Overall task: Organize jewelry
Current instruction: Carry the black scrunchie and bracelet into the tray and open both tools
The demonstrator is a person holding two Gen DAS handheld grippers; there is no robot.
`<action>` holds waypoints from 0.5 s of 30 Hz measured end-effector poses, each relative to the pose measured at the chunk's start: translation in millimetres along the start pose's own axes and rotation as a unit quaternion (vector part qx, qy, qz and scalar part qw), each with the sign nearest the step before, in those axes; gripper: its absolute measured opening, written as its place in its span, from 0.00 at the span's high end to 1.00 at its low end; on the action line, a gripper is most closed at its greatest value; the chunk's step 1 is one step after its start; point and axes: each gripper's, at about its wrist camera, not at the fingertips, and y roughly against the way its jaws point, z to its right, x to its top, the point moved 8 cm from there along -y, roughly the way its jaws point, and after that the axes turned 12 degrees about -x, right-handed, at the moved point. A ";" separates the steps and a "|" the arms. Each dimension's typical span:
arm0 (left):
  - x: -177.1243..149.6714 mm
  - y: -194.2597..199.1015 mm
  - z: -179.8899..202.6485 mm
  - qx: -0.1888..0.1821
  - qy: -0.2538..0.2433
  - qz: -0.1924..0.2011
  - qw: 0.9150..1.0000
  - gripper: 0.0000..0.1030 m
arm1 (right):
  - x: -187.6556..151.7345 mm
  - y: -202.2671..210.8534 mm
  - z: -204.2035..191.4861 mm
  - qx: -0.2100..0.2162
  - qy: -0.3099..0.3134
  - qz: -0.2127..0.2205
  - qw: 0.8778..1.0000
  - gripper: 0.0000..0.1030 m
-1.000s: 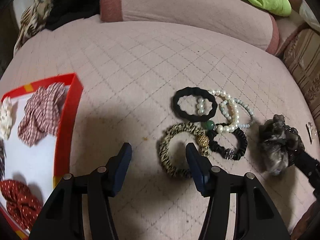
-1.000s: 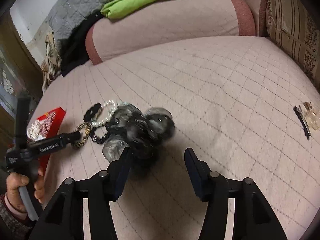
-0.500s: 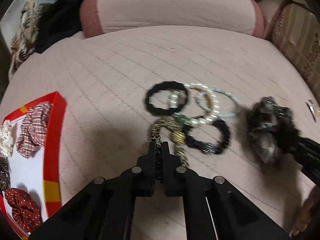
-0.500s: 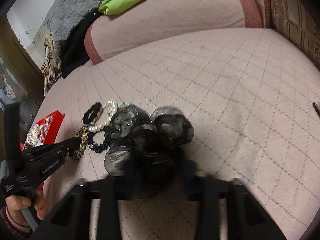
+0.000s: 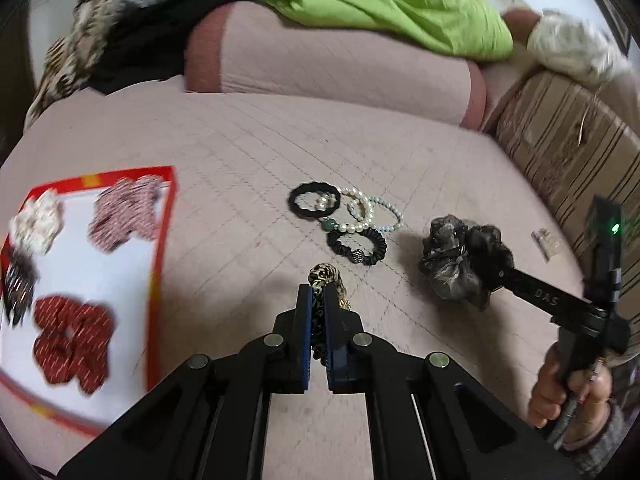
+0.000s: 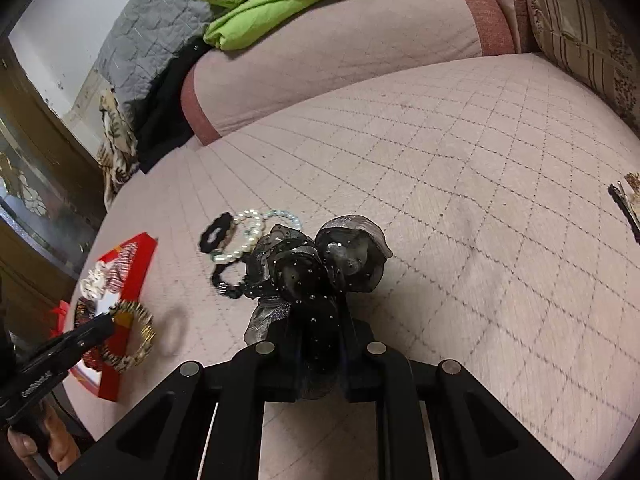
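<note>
My left gripper [image 5: 317, 292] is shut on a leopard-print hair tie [image 5: 324, 276], held up off the pink quilted bed; the tie [image 6: 134, 334] hangs as a ring near the red tray in the right wrist view. My right gripper [image 6: 322, 344] has its jaws closing on a black sheer scrunchie [image 6: 320, 264], which fills the gap between them. The scrunchie [image 5: 460, 256] still rests on the bed. A black hair tie [image 5: 314, 200], pearl bracelets [image 5: 368, 212] and a black beaded tie [image 5: 358, 246] lie together in the middle.
A red-rimmed tray [image 5: 160, 240] on the left holds a red dotted scrunchie [image 5: 72, 336], a checked one [image 5: 124, 212] and a cream one [image 5: 36, 220]. A bolster [image 5: 340, 68] with green cloth [image 5: 392, 12] lies behind, a striped cushion [image 5: 568, 160] right. A hair clip [image 6: 624, 204] lies far right.
My left gripper shut on the leopard-print tie and lifted it off the bed, away from the pile. My right gripper closed in around the black sheer scrunchie.
</note>
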 end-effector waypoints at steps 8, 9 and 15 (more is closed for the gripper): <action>-8.7 79.6 -40.9 0.057 0.024 0.060 0.996 0.95 | -17.4 40.6 -38.7 0.018 0.048 0.033 0.998 0.86; -9.5 88.1 -47.4 0.066 0.026 0.067 0.995 0.95 | -20.7 44.2 -44.5 0.020 0.055 0.036 0.998 0.86; -16.6 130.7 -97.4 0.103 0.072 0.099 0.987 0.95 | -51.7 66.4 -78.4 0.041 0.084 0.038 0.995 0.86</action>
